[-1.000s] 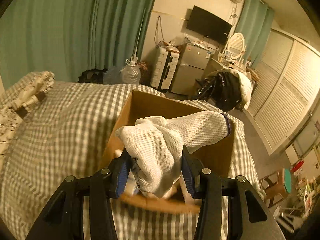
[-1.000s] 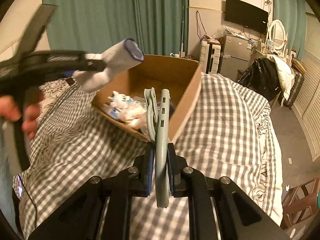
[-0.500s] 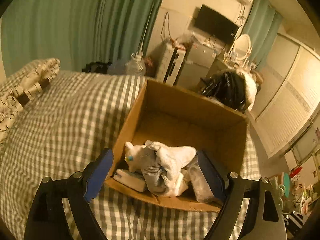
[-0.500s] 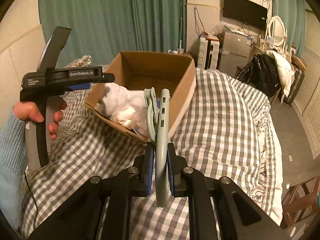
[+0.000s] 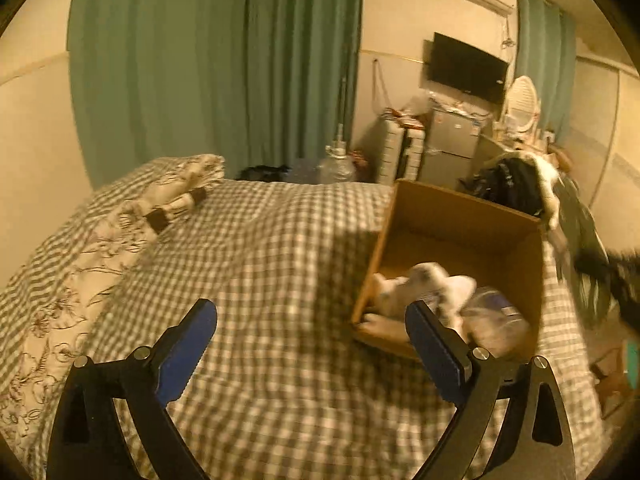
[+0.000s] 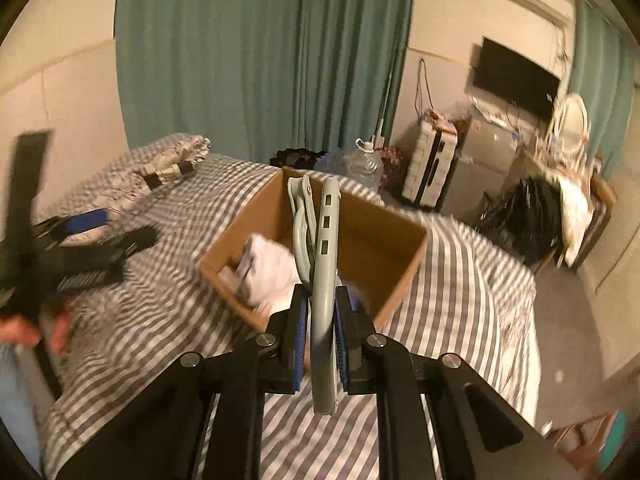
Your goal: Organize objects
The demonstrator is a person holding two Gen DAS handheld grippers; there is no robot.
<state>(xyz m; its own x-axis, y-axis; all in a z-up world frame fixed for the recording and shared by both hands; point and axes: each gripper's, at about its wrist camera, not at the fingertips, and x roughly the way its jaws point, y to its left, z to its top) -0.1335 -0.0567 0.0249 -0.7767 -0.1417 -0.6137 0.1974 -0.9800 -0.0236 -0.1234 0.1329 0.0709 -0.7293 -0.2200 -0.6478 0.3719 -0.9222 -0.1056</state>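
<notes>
Grey-green plastic clip [image 6: 322,280], long curved arms w/ slotted side, clamped upright betw. pads of right gripper [image 6: 322,340]; left gripper [image 5: 310,344] wide, jaws opening, nothing betw. them, over checked bedding [image 5: 256,264]; beyond, cardboard box [image 5: 460,220] w/ white glove [image 5: 424,284] inside.

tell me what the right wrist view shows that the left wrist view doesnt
Only the right wrist view shows the right gripper shut on a grey-green clip, and the person's hand holding the other gripper. Only the left wrist view shows the left gripper head on, jaws opening with nothing between them. Both show the cardboard box on the checked bedspread, with white fabric inside.
</notes>
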